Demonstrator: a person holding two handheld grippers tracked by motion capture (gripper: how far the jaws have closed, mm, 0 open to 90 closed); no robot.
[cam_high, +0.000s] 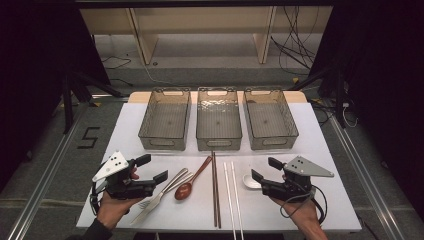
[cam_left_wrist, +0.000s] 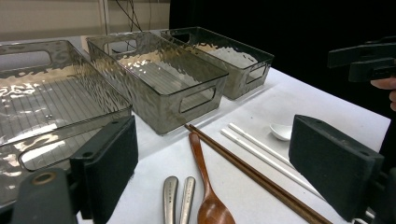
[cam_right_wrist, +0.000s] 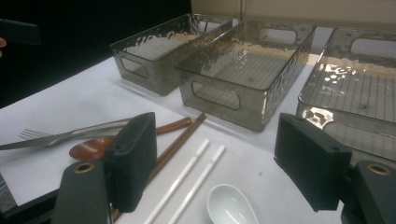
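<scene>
Fingers of the left gripper gape wide, holding nothing; the wooden spoon lies between and just ahead of them. Right gripper likewise stands open and empty, the white spoon between its fingers, close below; high view shows both spoons well apart.

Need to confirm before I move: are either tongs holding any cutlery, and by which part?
Nothing is held. Left tongs and right tongs stand open and empty above the table.
</scene>
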